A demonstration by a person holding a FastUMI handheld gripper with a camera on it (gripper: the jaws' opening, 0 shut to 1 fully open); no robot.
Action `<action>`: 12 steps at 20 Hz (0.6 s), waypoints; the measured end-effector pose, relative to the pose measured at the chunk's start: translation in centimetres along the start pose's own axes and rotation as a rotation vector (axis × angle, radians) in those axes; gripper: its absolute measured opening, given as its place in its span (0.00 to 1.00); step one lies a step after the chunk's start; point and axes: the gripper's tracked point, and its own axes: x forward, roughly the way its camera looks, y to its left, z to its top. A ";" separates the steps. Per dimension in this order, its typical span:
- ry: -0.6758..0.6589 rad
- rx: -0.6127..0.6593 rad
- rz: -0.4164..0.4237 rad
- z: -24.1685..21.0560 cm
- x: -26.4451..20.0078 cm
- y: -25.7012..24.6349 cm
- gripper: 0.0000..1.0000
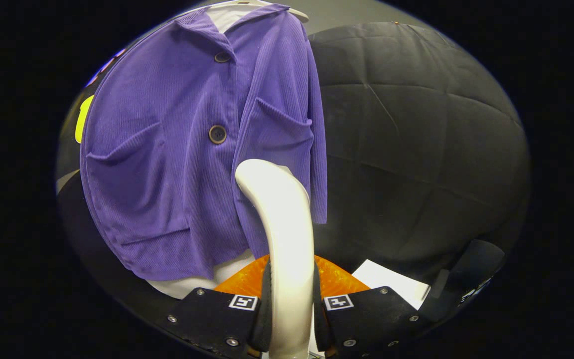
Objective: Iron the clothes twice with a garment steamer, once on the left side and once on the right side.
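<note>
A purple ribbed jacket with dark buttons and two chest pockets hangs on a white hanger, over a white garment underneath. My gripper is shut on the white handle of the garment steamer, which rises between the fingers. The steamer's curved head reaches up against the jacket's right front panel, just below the right pocket. An orange part of the steamer shows behind the handle, just above the fingers.
The black quilted booth wall stands behind and to the right of the jacket. A white sheet lies low on the right, beside a dark curved piece.
</note>
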 end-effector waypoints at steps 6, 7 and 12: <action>0.018 -0.010 0.020 -2.5 -2.2 0.0 0.34; 0.009 -0.012 0.024 -2.7 -2.8 -0.1 0.34; -0.081 -0.013 0.042 -1.7 -8.5 -1.0 0.34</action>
